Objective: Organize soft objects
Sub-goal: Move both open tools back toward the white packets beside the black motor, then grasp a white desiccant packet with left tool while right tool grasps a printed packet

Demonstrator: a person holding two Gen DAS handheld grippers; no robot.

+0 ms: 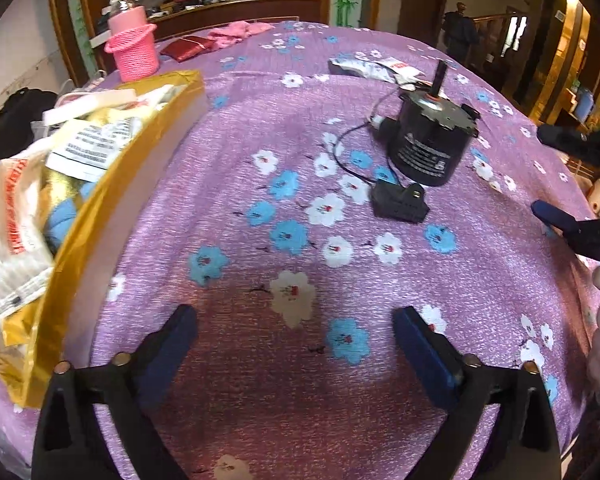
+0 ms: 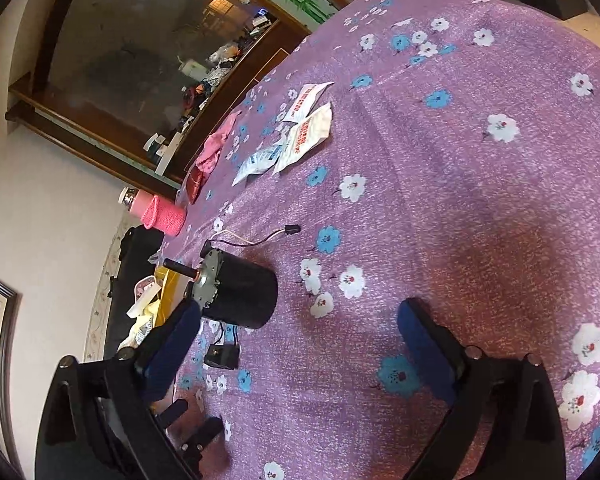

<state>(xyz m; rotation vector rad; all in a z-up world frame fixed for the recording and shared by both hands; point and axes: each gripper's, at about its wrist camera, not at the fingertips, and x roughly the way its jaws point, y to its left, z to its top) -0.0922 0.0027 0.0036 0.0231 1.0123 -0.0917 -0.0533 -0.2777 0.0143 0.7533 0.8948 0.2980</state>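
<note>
A gold box (image 1: pixel 112 200) at the left of the left wrist view holds white printed packets (image 1: pixel 92 148) and a blue soft item (image 1: pixel 62 220). More white packets (image 1: pixel 380 68) (image 2: pixel 300 132) lie on the far side of the purple flowered cloth (image 1: pixel 240 128). A pink cloth (image 1: pixel 236 32) (image 2: pixel 216 146) and a red pouch (image 1: pixel 188 46) (image 2: pixel 196 184) lie farther back. My left gripper (image 1: pixel 296 344) hangs open over bare cloth, holding nothing. My right gripper (image 2: pixel 300 344) is open and holds nothing, its left finger near the black motor (image 2: pixel 236 292).
The black motor (image 1: pixel 432 140) stands mid-table with a wire leading to a black connector block (image 1: pixel 400 202). A pink mesh basket (image 1: pixel 132 52) holding a bottle stands behind the gold box. The right gripper's fingers (image 1: pixel 556 216) and a hand show at the right edge.
</note>
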